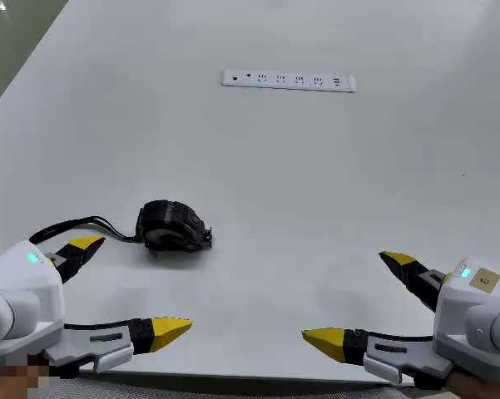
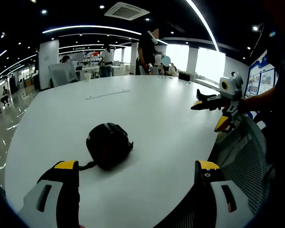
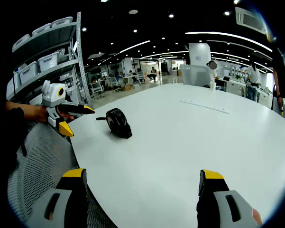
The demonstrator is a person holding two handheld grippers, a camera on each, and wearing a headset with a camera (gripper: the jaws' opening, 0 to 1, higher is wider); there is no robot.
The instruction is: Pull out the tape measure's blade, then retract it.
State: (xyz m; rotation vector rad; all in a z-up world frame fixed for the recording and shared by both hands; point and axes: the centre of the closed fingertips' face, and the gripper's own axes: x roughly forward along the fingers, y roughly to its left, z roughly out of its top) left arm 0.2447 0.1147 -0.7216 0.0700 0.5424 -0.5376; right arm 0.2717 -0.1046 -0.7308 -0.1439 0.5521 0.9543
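Note:
A black tape measure [image 1: 171, 226] with a black wrist strap [image 1: 71, 226] lies on the white table [image 1: 299, 183], its blade inside the case. My left gripper [image 1: 126, 287] stands open at the near left edge, a little short of the tape measure [image 2: 108, 145]. My right gripper [image 1: 364, 298] is open at the near right edge, well away from the tape measure [image 3: 118, 122]. The right gripper [image 2: 209, 114] shows in the left gripper view, and the left gripper [image 3: 72, 118] in the right gripper view.
A white power strip [image 1: 289, 81] lies flat on the far part of the table. A mesh chair back [image 3: 42, 161] sits below the table's near edge. People and desks stand in the room beyond the table.

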